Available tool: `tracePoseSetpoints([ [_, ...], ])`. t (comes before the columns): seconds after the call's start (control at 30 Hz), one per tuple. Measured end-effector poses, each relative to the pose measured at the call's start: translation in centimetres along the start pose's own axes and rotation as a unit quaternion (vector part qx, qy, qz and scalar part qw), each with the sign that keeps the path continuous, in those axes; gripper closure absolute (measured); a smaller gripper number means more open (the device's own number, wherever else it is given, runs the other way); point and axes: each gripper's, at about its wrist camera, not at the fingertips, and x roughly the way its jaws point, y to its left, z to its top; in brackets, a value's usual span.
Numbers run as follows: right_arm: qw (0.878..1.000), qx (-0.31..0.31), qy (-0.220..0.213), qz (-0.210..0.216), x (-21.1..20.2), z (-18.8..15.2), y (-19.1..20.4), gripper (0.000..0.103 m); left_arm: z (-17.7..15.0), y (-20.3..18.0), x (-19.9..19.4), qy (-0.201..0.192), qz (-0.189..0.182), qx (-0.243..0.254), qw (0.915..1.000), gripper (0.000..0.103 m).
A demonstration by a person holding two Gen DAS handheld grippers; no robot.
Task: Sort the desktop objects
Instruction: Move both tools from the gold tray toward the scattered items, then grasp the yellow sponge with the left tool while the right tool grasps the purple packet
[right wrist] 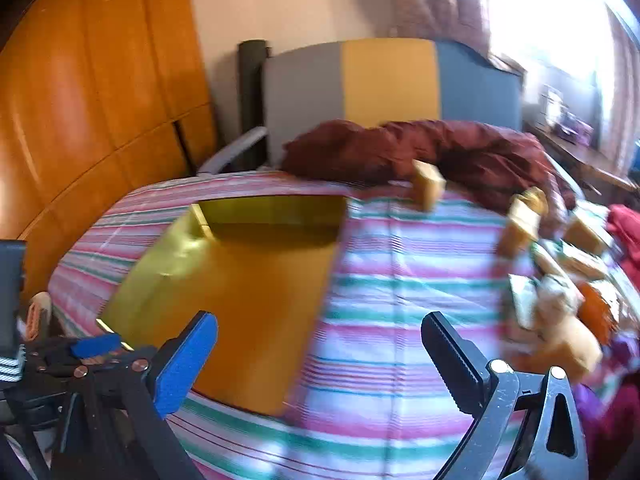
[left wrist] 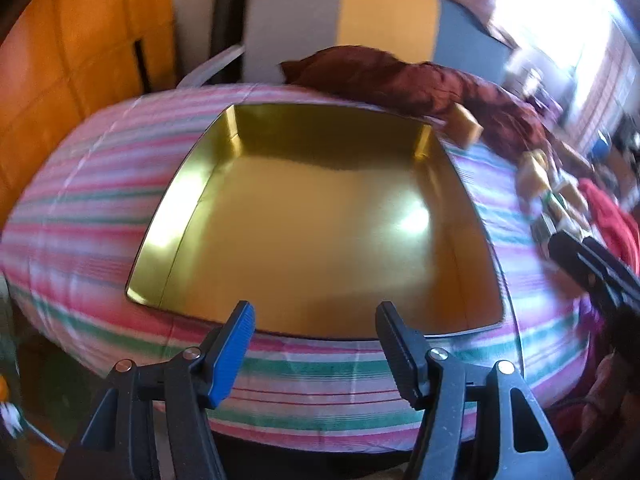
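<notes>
In the left wrist view, an orange wooden wardrobe (left wrist: pixel 80 40) fills the upper left of the frame. A shiny gold tray (left wrist: pixel 476 236) sits in the middle, on a bed with a pink, white and green striped sheet (left wrist: pixel 80 208). Nothing lies in the tray. At the bottom of the frame the left gripper (left wrist: pixel 316 344) hangs over the tray's near edge. Its jaws are wide apart and hold nothing. A dark red blanket (left wrist: pixel 400 76) is bunched up behind the tray. Small tan blocks (left wrist: pixel 466 124) lie at the right of the frame, next to the tray, and they look blurry.

In the right wrist view, the gold tray (right wrist: pixel 152 272) is at the left of the frame. The right gripper (right wrist: pixel 320 354) is at the bottom, over the striped sheet (right wrist: pixel 400 280). Its jaws are spread very wide and hold nothing. The tan blocks (right wrist: pixel 428 186) are scattered along the right side, well apart from the tray.
</notes>
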Motion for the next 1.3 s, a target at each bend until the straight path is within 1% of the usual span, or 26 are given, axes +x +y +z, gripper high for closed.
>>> tracePoseSetpoints([
  [0.07, 0.999, 0.020, 0.000, -0.035, -0.5, -0.5, -2.4, 0.003, 0.2, -1.2, -0.6, -0.015, -0.008, 0.024, 0.9996, 0.039],
  [0.13, 0.996, 0.035, -0.005, -0.082, -1.3, -1.3, -4.9, 0.005, 0.4, -2.2, -1.1, -0.026, -0.025, 0.040, 0.9986, 0.039],
  [0.2, 0.989, 0.053, 0.000, -0.135, -1.8, -1.7, -7.8, 0.006, 0.4, -3.2, -1.6, -0.034, -0.046, 0.053, 0.9970, 0.039],
  [0.23, 0.986, 0.063, 0.005, -0.153, -2.1, -2.0, -8.9, 0.007, 0.4, -3.9, -1.7, -0.035, -0.055, 0.062, 0.9959, 0.039],
  [0.3, 0.979, 0.087, 0.017, -0.185, -2.6, -2.8, -12.0, 0.009, 0.6, -4.9, -1.6, -0.031, -0.065, 0.077, 0.9944, 0.039],
  [0.33, 0.976, 0.096, 0.022, -0.194, -2.7, -3.2, -13.0, 0.009, 0.7, -5.7, -1.6, -0.028, -0.071, 0.087, 0.9933, 0.039],
  [0.43, 0.966, 0.124, 0.048, -0.222, -2.7, -4.5, -16.8, 0.018, 0.9, -7.5, -1.5, -0.029, -0.085, 0.102, 0.9908, 0.039],
  [0.5, 0.963, 0.138, 0.067, -0.222, -2.5, -5.4, -18.5, 0.023, 1.1, -9.0, -1.5, -0.028, -0.102, 0.111, 0.9882, 0.039],
  [0.6, 0.960, 0.148, 0.082, -0.221, -1.9, -6.5, -20.1, 0.023, 1.1, -11.3, -1.6, -0.022, -0.138, 0.129, 0.9818, 0.039],
  [0.7, 0.960, 0.150, 0.094, -0.215, -1.4, -7.4, -20.4, 0.024, 1.2, -13.7, -1.4, -0.014, -0.156, 0.151, 0.9760, 0.039],
  [0.8, 0.961, 0.155, 0.101, -0.206, -1.0, -8.1, -20.6, 0.036, 1.3, -16.2, -1.0, -0.010, -0.155, 0.181, 0.9711, 0.039],
  [0.9, 0.964, 0.149, 0.097, -0.199, -1.1, -8.3, -20.5, 0.037, 1.2, -18.5, -0.6, -0.013, -0.163, 0.202, 0.9657, 0.039],
  [1.0, 0.964, 0.155, 0.095, -0.192, -1.4, -8.1, -20.8, 0.038, 1.3, -20.9, 0.3, -0.007, -0.172, 0.225, 0.9591, 0.039],
  [1.13, 0.966, 0.149, 0.082, -0.196, -2.7, -7.7, -20.5, 0.038, 1.5, -24.5, 1.5, -0.011, -0.199, 0.256, 0.9460, 0.039],
  [1.17, 0.966, 0.145, 0.081, -0.200, -2.9, -7.6, -20.4, 0.038, 1.6, -25.2, 2.0, -0.007, -0.207, 0.259, 0.9434, 0.039],
  [1.27, 0.965, 0.129, 0.076, -0.217, -3.9, -7.3, -20.2, 0.038, 2.1, -27.3, 3.7, 0.020, -0.228, 0.266, 0.9364, 0.037],
  [1.3, 0.964, 0.121, 0.074, -0.224, -4.3, -7.2, -20.1, 0.038, 2.3, -27.8, 4.1, 0.028, -0.232, 0.264, 0.9357, 0.033],
])
